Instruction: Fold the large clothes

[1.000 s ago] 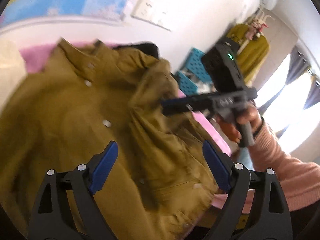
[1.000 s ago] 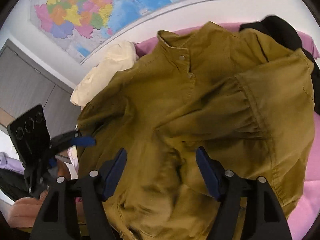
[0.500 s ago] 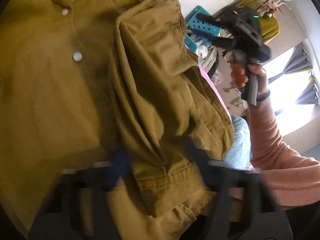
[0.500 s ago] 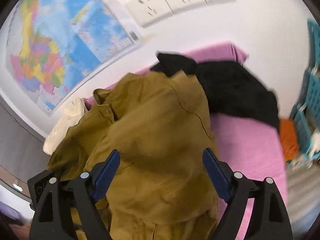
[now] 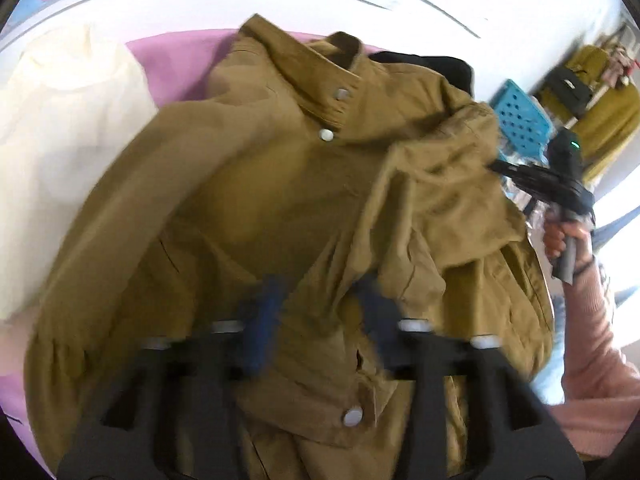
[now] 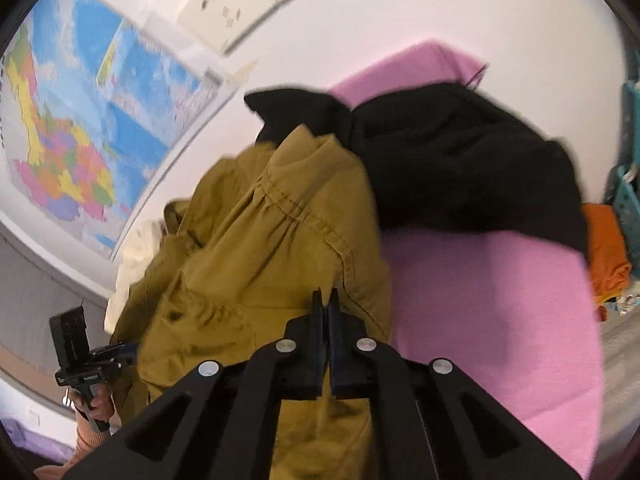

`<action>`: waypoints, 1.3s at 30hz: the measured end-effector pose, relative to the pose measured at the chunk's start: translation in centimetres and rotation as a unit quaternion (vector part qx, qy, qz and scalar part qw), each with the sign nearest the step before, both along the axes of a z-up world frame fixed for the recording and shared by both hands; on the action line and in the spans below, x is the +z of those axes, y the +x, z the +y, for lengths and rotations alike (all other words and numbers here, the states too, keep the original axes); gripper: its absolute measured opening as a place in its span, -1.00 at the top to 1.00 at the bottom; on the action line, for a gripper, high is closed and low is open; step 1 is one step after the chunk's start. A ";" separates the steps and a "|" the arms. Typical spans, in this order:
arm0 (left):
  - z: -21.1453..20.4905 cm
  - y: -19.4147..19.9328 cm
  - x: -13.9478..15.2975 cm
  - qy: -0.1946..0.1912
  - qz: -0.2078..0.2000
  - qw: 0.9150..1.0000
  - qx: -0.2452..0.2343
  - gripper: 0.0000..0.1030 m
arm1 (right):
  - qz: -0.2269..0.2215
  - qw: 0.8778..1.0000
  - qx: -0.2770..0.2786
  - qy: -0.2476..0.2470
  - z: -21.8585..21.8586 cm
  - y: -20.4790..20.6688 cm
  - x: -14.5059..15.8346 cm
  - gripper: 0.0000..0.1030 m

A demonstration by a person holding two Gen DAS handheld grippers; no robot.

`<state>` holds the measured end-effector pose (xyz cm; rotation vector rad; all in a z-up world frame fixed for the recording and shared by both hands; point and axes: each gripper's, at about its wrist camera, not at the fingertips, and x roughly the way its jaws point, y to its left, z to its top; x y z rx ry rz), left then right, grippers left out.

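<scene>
My left gripper [image 5: 316,312] is opening, blurred, over the jacket [image 5: 280,208], cloth btwn its fingers. My right gripper [image 6: 325,300] is pressed together at the jacket's edge; can't tell if it pinches cloth. Black garment [image 6: 460,160] ahead-right.

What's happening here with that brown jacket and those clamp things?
A person holds a two-finger gripper in each hand and is folding a mustard-brown jacket spread on a pink cover. The right gripper is shut at the jacket's edge; whether it pinches cloth is unclear. The left gripper, blurred, is opening over the jacket's front. A black garment and a cream one lie alongside.
</scene>
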<state>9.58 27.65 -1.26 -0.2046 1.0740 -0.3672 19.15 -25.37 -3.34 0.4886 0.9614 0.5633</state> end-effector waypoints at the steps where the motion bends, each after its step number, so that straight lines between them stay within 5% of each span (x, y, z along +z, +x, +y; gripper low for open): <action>1: -0.1 0.0 0.2 -0.005 -0.006 1.000 -0.005 -0.29 | -0.001 1.000 -0.009 0.003 -1.0 -0.1 0.2 0.96; 5: -0.5 0.1 -0.7 -0.027 -0.002 0.999 -0.041 -0.68 | 0.017 0.999 -0.047 -0.002 -3.6 0.5 -0.6 0.96; 9: -2.5 0.1 -2.4 0.014 0.011 0.998 -0.065 -0.67 | 0.039 0.997 -0.059 -0.042 -3.2 1.2 -1.5 0.74; 10: -3.1 0.4 -2.6 0.032 0.014 0.997 -0.063 -0.53 | 0.033 0.996 -0.065 -0.049 -3.1 1.0 -1.1 0.64; 11: -3.2 0.7 -3.0 0.047 0.016 0.997 -0.062 -0.32 | 0.024 0.996 -0.071 -0.057 -2.8 0.7 -0.6 0.23; 12: -3.4 1.0 -3.4 0.062 0.019 0.996 -0.059 -0.22 | 0.006 0.995 -0.077 -0.066 -2.6 0.2 0.3 0.06; 15: -2.7 1.9 -3.5 0.046 0.022 0.998 -0.047 0.22 | -0.080 0.992 -0.039 -0.085 -0.4 -2.1 3.7 0.06; 18: -1.8 2.3 -2.9 0.026 0.013 0.999 -0.031 0.60 | -0.135 0.979 0.059 -0.139 4.8 -3.9 5.4 0.13; 20: -1.6 2.4 -2.5 0.046 -0.002 0.999 -0.015 0.86 | -0.137 0.970 0.090 -0.179 7.4 -3.5 4.7 0.31; 24: -0.3 2.2 -2.1 0.044 -0.005 0.999 0.015 0.87 | -0.112 0.964 0.106 -0.216 10.7 -0.5 1.9 0.32; 25: 0.0 2.0 -2.0 0.037 -0.004 0.999 0.015 0.80 | -0.105 0.965 0.103 -0.219 11.0 0.1 1.3 0.32; 28: -0.4 0.6 -1.6 0.001 -0.009 0.999 -0.031 -0.27 | -0.082 0.973 0.089 -0.194 11.4 1.9 0.2 0.32; 29: -0.9 -0.3 -1.3 0.002 -0.022 0.998 -0.052 -0.46 | -0.077 0.976 0.085 -0.183 11.3 2.2 0.2 0.32; 33: -2.9 -1.7 -2.9 0.046 0.002 0.994 -0.098 -0.53 | -0.078 0.981 0.085 -0.153 10.8 2.0 0.7 0.28; 36: -3.3 -1.4 -4.3 0.077 0.013 0.992 -0.099 -0.37 | -0.078 0.984 0.090 -0.132 10.0 1.2 1.5 0.24; 38: -3.1 -1.3 -3.6 0.092 -0.005 0.992 -0.091 0.46 | -0.081 0.985 0.091 -0.125 9.7 0.7 2.1 0.13; 39: -2.5 -1.1 -3.1 0.077 -0.007 0.994 -0.083 0.54 | -0.084 0.985 0.092 -0.123 9.6 0.4 2.4 0.12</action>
